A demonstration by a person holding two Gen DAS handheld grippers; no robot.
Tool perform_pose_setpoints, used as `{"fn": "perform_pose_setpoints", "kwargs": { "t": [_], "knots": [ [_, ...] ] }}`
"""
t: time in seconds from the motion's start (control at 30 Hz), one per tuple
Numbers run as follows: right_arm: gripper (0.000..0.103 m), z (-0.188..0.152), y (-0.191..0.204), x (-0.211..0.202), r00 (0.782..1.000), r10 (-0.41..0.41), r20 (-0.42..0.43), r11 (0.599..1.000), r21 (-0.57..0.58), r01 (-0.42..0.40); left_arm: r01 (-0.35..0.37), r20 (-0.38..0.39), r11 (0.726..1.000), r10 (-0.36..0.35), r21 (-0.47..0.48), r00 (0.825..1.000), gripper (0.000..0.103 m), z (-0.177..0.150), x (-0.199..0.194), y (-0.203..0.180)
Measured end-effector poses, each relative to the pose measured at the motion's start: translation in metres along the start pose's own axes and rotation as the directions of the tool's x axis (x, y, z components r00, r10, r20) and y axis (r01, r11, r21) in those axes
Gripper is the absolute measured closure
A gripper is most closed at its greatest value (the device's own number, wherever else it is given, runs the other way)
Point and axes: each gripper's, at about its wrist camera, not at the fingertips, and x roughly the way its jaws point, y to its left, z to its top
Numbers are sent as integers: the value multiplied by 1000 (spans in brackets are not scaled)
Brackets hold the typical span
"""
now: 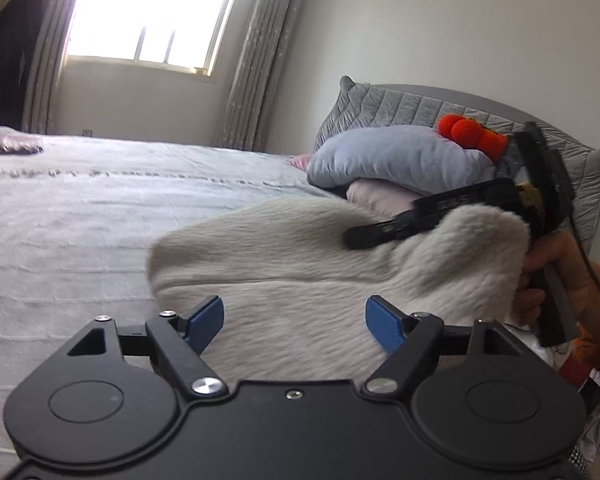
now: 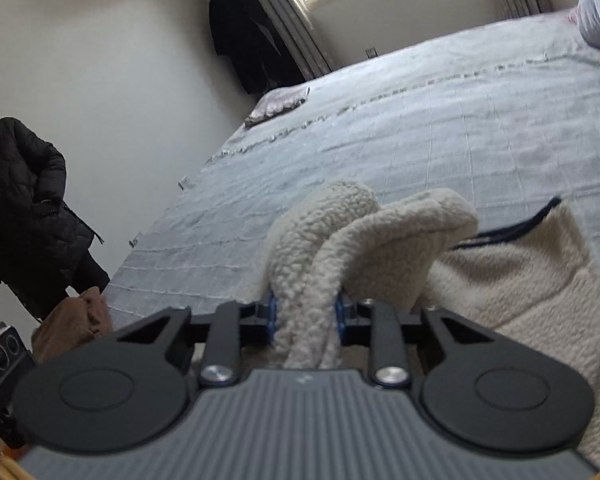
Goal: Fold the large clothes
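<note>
A cream fleece garment (image 1: 300, 272) lies bunched on the bed, with a dark-trimmed edge (image 2: 512, 224) showing in the right wrist view. My right gripper (image 2: 306, 320) is shut on a thick doubled fold of the fleece (image 2: 340, 248), which stands up between its blue pads (image 2: 273, 320). From the left wrist view the right gripper (image 1: 380, 232) reaches in from the right, held by a hand (image 1: 552, 276), with fleece draped beside it. My left gripper (image 1: 295, 322) stands open just above the near part of the garment, its blue pads (image 1: 206, 320) wide apart and pressing on nothing.
The bed (image 1: 80, 216) has a pale grey-blue quilted cover. Pillows (image 1: 384, 156) and a grey padded headboard (image 1: 420, 108) are at the right. A folded item (image 2: 278, 104) lies at the far corner. Dark coats (image 2: 20, 208) hang on the wall, above a brown bag (image 2: 74, 320).
</note>
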Motion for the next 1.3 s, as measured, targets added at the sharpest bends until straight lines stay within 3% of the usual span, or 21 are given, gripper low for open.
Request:
{"fn": "perform_pose_setpoints", "kwargs": {
  "t": [0.13,0.23,0.27,0.37,0.47,0.5,0.67,0.87,0.9,0.97,1.0,1.13,1.2,1.3],
  "knots": [
    [78,15,-25,-45,998,-17,64,1000,13,16,-15,-5,1000,15,-26,1000,28,11,8,9],
    [78,14,-55,-68,995,-41,87,998,50,37,44,-48,998,-47,-54,998,29,9,33,1],
    [77,10,-68,-73,995,-50,85,997,63,44,74,-59,995,-78,-67,995,34,6,42,-4],
    [59,-3,-102,-79,990,-140,17,984,116,137,118,-121,989,-128,-88,984,39,-7,69,-30],
    [52,-13,-118,-93,945,-327,-3,943,69,327,90,-122,995,-85,34,989,39,-20,80,-65],
    [51,-13,-120,-100,934,-358,1,931,70,357,70,-115,996,-63,57,991,39,-21,81,-72],
    [51,-6,-91,-105,929,-359,86,933,67,354,7,-114,994,5,106,993,39,-18,88,-90],
    [54,-4,-53,-30,932,-328,151,944,88,318,-4,-134,990,23,141,991,39,-14,84,-88],
    [54,-7,-53,-16,919,-366,145,930,84,357,6,-147,989,16,150,989,39,-9,84,-83],
    [55,-20,-60,7,854,-501,140,864,20,503,28,-155,985,-1,172,988,37,4,85,-75],
    [55,-28,-67,12,834,-533,143,843,3,538,11,-145,982,17,187,989,37,11,87,-71],
    [55,-47,-94,-2,844,-505,181,862,56,504,-49,-149,981,77,187,986,39,36,124,-61],
    [55,-47,-97,-7,834,-520,184,852,46,521,-77,-175,976,114,204,978,39,43,155,-65],
    [52,-46,-99,-7,816,-549,182,831,17,556,-178,-191,948,232,265,954,37,48,203,-66]
  ]
}}
